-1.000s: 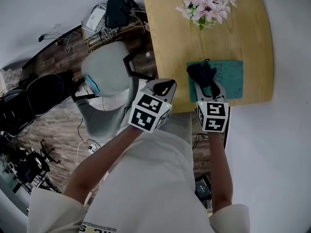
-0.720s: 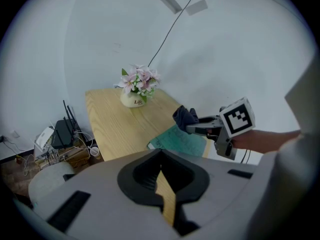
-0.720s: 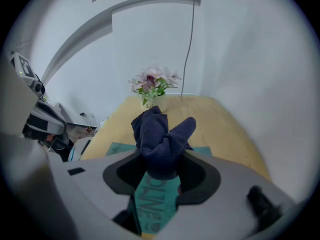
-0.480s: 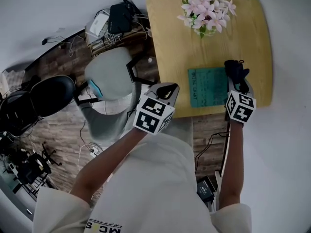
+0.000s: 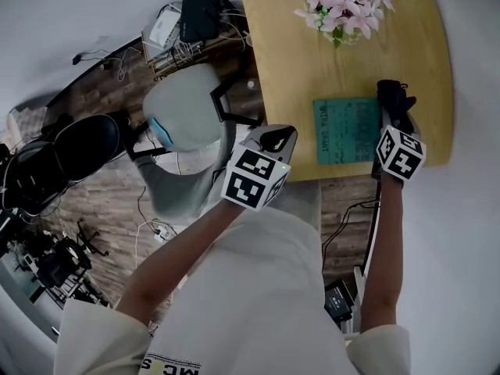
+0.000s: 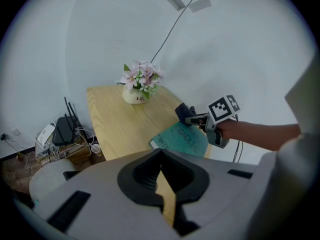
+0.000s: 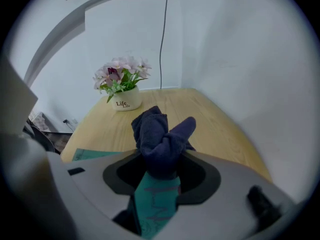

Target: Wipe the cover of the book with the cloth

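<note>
Right gripper (image 5: 396,116) with cloth (image 5: 394,96): 1.0 s ago over the left half of the book (image 5: 348,130); 0.5 s ago at its right edge; now at that edge, by the far right corner. The cover, part-hidden before, shows whole in head view. Head view shifts too: table (image 5: 297,69) sits slightly further right in frame.

One book (image 5: 348,130) — one cloth (image 5: 393,98) — one flowerpot (image 5: 344,8)

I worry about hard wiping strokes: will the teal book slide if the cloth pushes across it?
Likely: the book looks thin and lies flat on a smooth wooden table, the left gripper clear of it. It sits close to the table's near edge, so a push that way might overhang it.
</note>
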The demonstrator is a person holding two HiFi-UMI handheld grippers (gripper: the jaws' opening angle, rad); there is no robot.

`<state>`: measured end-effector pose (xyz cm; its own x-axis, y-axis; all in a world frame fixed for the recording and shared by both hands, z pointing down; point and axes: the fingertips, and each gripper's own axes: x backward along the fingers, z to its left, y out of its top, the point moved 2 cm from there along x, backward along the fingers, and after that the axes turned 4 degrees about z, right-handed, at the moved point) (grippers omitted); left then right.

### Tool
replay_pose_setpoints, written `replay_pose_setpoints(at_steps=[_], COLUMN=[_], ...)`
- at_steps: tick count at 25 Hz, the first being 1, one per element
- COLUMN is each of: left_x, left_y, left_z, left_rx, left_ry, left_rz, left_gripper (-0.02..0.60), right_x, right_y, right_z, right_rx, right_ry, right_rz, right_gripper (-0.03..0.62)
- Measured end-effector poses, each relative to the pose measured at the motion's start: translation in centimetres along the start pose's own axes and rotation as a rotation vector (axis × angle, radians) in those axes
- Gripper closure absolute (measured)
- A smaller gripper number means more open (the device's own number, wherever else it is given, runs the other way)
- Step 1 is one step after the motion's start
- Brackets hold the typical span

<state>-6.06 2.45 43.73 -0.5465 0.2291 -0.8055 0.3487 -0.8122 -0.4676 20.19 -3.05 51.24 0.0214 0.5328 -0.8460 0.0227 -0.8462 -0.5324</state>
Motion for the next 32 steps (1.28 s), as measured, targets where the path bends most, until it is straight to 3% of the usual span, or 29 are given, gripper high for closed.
replay_pose_setpoints(at_steps=[18,32], left_x=[0.0,1.4], left_y=[0.1,-0.2], left_z=[0.3,0.8], left_rx=[0.003,-0.011], left_ry=[-0.018,-0.001], left_rz=[-0.001,-0.006], left_gripper=[0.571,0.571], right_x=[1.2,3.1], right_y=[-1.6,-3.3], right_z=[10.5,18.8], right_rx=[0.108,0.2], right_ry=[0.152,0.362], right_rz=[0.008,0.027], right_gripper=[0.411,0.411])
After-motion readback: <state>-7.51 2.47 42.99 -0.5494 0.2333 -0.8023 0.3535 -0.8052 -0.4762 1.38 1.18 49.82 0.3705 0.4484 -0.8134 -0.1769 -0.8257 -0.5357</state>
